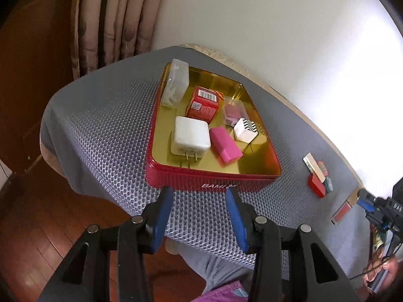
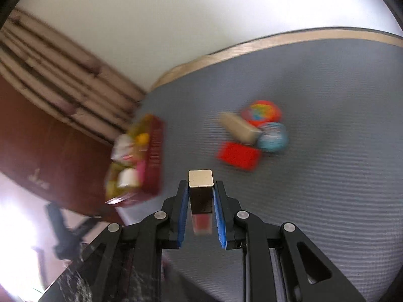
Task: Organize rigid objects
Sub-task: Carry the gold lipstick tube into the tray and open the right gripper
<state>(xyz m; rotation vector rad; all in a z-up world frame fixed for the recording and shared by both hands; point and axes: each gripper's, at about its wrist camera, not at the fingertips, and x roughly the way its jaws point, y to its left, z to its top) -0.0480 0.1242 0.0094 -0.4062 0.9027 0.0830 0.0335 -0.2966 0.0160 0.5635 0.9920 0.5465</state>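
**Lipstick in the right tongs, tin waiting**

Clamped between the blue pads of the right tongs [image 2: 201, 188], a slim lipstick tube [image 2: 200, 196] with a pale square cap, dark collar and reddish body hangs above the grey table [image 2: 327, 176]. Best to carry it level over the red tin [image 1: 176, 176], lower into the bare gold corner, then release. Left tongs [image 1: 199, 191] hover wide open and empty just before the tin.
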